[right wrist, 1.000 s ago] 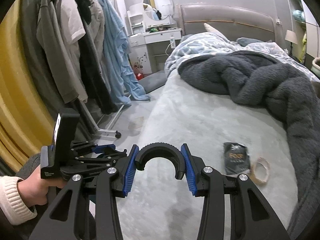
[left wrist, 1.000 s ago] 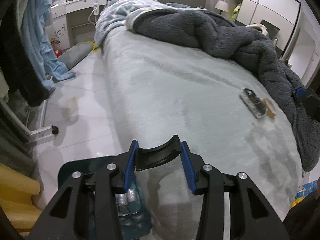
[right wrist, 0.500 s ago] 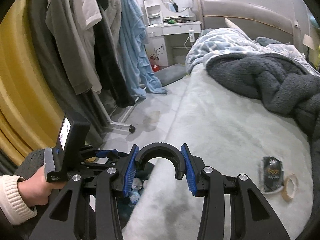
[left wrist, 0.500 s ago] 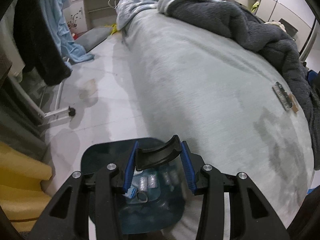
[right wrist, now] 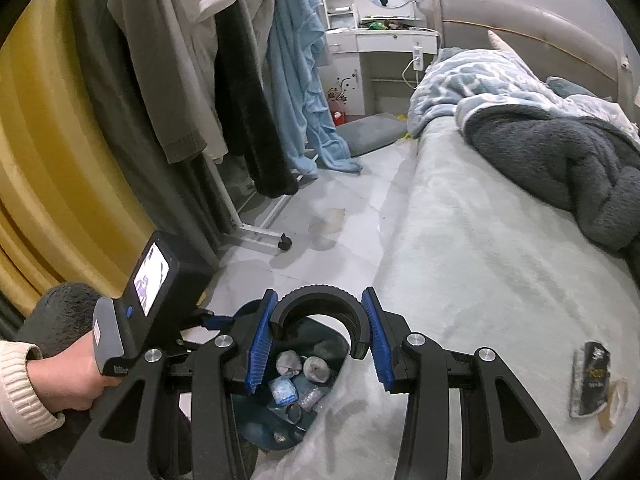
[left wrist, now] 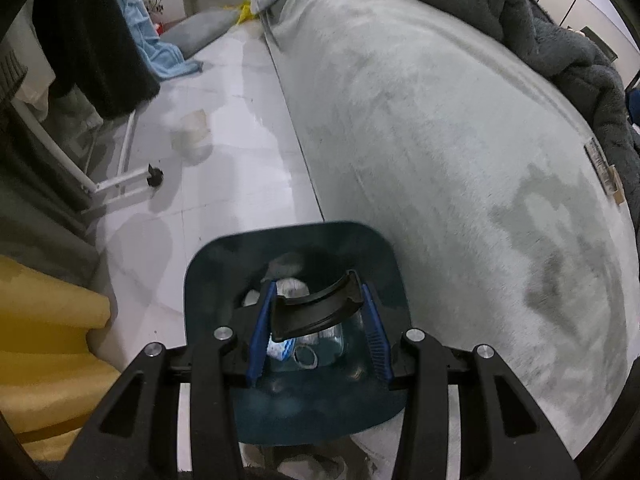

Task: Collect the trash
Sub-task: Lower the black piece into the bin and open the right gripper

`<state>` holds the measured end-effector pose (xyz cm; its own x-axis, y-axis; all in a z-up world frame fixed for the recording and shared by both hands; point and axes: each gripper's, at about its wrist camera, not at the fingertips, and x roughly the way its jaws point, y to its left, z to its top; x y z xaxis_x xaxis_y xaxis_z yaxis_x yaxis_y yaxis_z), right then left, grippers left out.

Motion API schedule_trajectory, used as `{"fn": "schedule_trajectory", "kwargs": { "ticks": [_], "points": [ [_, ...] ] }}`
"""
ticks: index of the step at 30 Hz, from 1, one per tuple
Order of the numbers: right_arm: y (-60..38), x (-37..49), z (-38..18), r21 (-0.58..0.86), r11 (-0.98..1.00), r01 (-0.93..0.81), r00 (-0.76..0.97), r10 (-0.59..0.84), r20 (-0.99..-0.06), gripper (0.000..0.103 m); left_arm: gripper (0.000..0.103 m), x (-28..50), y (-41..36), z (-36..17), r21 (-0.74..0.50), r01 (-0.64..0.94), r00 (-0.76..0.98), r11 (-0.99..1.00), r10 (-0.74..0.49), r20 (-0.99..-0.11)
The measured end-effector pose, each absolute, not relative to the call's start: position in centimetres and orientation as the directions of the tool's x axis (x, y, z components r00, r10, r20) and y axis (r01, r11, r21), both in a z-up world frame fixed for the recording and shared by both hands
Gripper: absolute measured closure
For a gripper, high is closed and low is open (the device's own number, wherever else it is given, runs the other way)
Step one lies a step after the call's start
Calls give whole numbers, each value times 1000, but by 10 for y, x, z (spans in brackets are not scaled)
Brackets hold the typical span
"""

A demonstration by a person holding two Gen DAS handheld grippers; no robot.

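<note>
I have swung both tools away from the middle of the bed (left wrist: 440, 140) and over to its edge. A second ago my left view showed mostly bed, with only a bit of the blue trash bin (left wrist: 296, 248) peeking out at the bottom. Now the bin fills the bottom middle of that view, and my left tool (left wrist: 316, 316) hangs right above its open top. Its two blue pads are clamped on a curved black piece (left wrist: 312, 310). My right tool (right wrist: 318, 334) is clamped on a black half ring (right wrist: 318, 300), and the bin shows below it in the lower middle of the right view.

The bin already has scraps inside, like crumpled paper and a small bottle. So I think I am in place to drop these two pieces in.

There is more to pick up: a black wrapper (right wrist: 592, 384) and a tape ring (right wrist: 614, 404) lie on the bed at the lower right of the right view.
</note>
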<state>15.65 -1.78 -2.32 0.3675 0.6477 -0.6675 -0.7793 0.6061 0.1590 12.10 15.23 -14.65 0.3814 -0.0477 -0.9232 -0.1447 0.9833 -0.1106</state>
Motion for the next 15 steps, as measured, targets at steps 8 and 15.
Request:
{"fn": "schedule_trajectory", "kwargs": {
  "ticks": [8,15],
  "points": [
    [21,168,-43,196,582,-789,312,655,-689,59,56,114,168,-164,-146,-161,320,976,-88,-943],
    [49,164,-65,202,557,-805,259,637,-726,59,56,103,193,-183,-187,-203,264,961,-130,-956]
  ]
}}
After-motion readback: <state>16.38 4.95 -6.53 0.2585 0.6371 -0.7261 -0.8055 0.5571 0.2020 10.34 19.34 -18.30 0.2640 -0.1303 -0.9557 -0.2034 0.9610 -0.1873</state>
